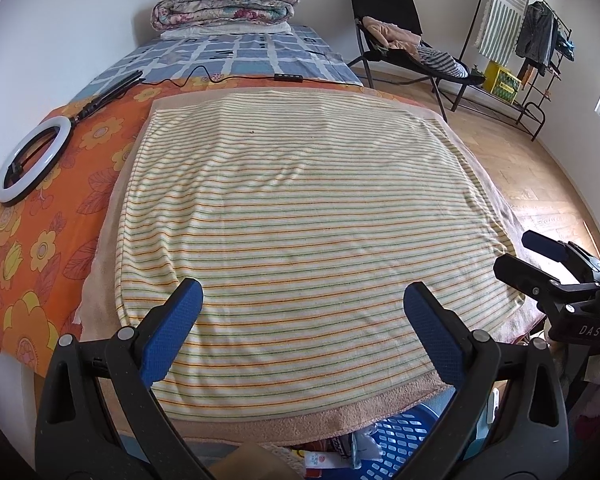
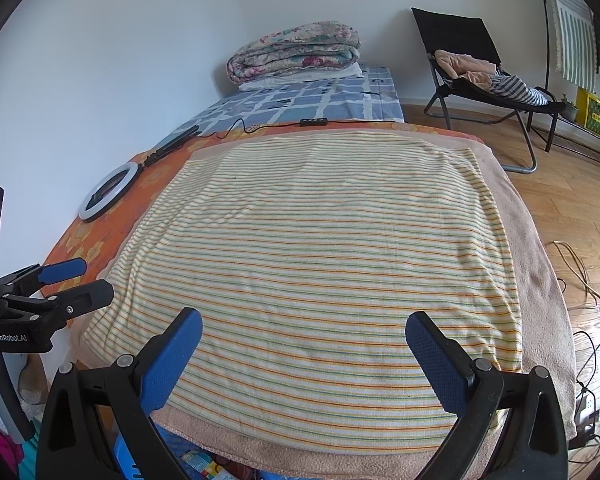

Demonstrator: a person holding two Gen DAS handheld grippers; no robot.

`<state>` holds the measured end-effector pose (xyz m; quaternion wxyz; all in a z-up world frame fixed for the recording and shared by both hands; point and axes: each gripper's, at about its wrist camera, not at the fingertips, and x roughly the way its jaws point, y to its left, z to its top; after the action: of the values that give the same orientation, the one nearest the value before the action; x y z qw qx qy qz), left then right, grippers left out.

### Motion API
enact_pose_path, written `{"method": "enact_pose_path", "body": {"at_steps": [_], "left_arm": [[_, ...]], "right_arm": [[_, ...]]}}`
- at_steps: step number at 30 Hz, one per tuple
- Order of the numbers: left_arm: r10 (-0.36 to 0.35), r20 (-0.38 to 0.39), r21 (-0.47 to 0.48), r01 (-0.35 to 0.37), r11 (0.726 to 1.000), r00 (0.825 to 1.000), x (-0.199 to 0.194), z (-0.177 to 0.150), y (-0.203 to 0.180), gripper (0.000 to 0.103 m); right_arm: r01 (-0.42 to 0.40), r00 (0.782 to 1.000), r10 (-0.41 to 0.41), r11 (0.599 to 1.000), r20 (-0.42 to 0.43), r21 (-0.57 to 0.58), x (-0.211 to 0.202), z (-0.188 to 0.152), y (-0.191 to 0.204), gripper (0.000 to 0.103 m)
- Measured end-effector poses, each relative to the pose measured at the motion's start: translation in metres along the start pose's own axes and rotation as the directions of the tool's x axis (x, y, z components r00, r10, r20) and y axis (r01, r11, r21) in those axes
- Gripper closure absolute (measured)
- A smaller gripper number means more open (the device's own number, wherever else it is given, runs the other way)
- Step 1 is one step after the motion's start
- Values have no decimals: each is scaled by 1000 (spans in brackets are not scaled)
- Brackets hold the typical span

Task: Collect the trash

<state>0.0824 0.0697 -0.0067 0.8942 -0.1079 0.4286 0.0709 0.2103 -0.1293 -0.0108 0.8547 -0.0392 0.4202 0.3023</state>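
My left gripper [image 1: 302,292] is open and empty, hovering over the near end of a striped towel [image 1: 300,208] spread on the bed. My right gripper [image 2: 304,322] is also open and empty over the same striped towel [image 2: 312,248]. Each gripper shows in the other's view: the right gripper [image 1: 540,256] at the right edge, the left gripper [image 2: 60,280] at the left edge. A blue perforated basket [image 1: 396,436] with wrappers in it sits below the bed's near edge; wrappers [image 2: 204,464] also show in the right wrist view. No trash lies on the towel.
A ring light [image 1: 32,160] with its cable lies on the orange floral sheet at the left. A folded quilt [image 1: 224,0] sits at the far end of the bed. A black folding chair [image 1: 400,44] with clothes and a clothes rack [image 1: 532,40] stand on the wooden floor at right. Cables [image 2: 584,292] lie on the floor.
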Motion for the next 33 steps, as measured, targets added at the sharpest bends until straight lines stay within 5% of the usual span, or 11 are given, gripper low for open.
{"method": "enact_pose_path", "body": {"at_steps": [11, 33], "left_arm": [[-32, -8, -26, 32, 999, 999, 1, -1, 0, 1], [23, 11, 2, -23, 1000, 1000, -1, -3, -3, 1]], "right_arm": [[3, 1000, -3, 1000, 0, 11, 0, -1, -1, 0], [11, 1000, -11, 1000, -10, 17, 4, -3, -1, 0]]}}
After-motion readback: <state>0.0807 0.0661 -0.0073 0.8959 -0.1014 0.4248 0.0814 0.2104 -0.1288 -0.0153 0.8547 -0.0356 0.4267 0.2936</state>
